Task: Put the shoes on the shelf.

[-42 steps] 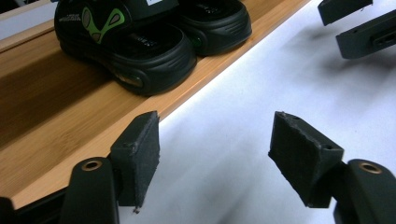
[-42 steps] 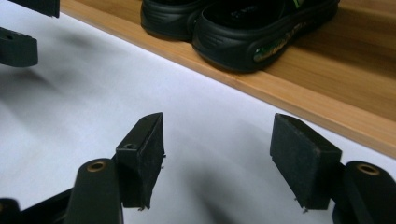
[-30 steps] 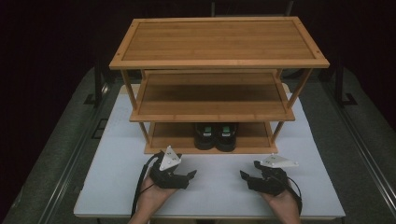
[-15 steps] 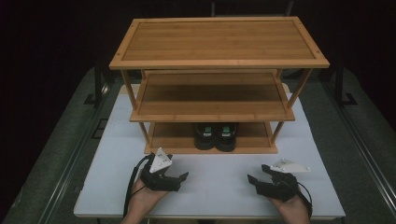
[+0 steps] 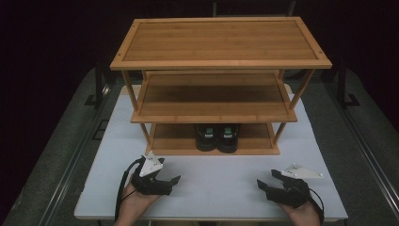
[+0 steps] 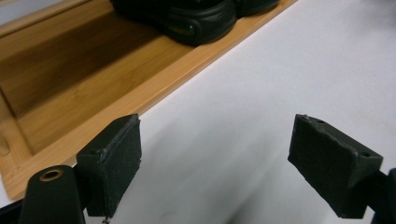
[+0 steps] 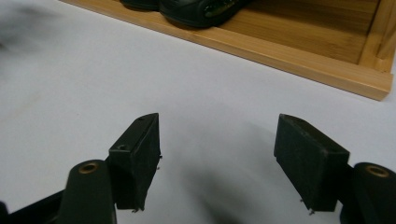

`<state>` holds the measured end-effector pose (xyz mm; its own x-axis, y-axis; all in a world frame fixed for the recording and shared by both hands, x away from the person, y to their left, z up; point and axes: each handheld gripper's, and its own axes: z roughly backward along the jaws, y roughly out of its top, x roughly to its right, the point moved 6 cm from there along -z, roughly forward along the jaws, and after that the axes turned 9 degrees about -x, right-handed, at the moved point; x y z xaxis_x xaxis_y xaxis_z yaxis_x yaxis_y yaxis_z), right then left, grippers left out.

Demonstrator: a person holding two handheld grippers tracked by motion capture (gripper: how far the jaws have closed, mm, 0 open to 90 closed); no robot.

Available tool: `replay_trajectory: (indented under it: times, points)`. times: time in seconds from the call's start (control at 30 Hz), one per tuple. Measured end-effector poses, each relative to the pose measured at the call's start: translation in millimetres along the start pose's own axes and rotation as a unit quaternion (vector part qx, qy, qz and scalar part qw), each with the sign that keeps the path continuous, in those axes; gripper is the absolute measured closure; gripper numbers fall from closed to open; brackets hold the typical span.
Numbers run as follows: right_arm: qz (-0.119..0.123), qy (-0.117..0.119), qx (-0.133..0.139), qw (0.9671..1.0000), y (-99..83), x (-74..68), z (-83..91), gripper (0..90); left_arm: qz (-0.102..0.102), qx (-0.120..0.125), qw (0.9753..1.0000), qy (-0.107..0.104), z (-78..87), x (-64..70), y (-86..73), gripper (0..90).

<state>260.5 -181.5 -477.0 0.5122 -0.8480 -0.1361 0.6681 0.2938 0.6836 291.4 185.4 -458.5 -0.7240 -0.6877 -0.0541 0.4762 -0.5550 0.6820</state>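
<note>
A three-tier bamboo rack [image 5: 221, 63] stands on the white table [image 5: 216, 181]. A pair of black shoes [image 5: 217, 138] sits on its bottom shelf, toes toward me. My left gripper [image 5: 171, 184] rests open near the front left of the table, with nothing between its jaws. My right gripper [image 5: 266, 179] is open near the front right, also with nothing in it. In the left gripper view the gripper [image 6: 222, 163] points at the bare table beside the bottom shelf [image 6: 93, 93] and a shoe [image 6: 187, 18]. The right gripper [image 7: 219, 158] faces the shelf's front edge [image 7: 303, 58] and a shoe [image 7: 201, 9].
The top shelf [image 5: 221, 40] and middle shelf [image 5: 214, 96] of the rack are bare. White tabletop stretches between the two grippers in front of the rack. Dark floor and metal rails [image 5: 75, 155] flank the table.
Both grippers have drawn apart, the left one moving left and the right one moving right, and both are slightly closer to the table's near edge. The jaws stay open.
</note>
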Motion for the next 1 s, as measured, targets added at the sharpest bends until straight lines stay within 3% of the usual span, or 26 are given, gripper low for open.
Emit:
replay_trajectory:
  times: [0.4, 1.0]
  points:
    - [-0.008, -0.005, -0.001, 1.0000, -6.0, 8.5, 7.3, 30.6, 0.007, 0.000, 1.0000, 0.003, 7.5, -7.8, -9.3, 16.4]
    - [-0.012, -0.009, -0.004, 0.9999, -15.3, 13.7, 13.7, 29.7, 0.011, 0.003, 0.9999, 0.004, 10.7, -8.1, -17.6, 16.4]
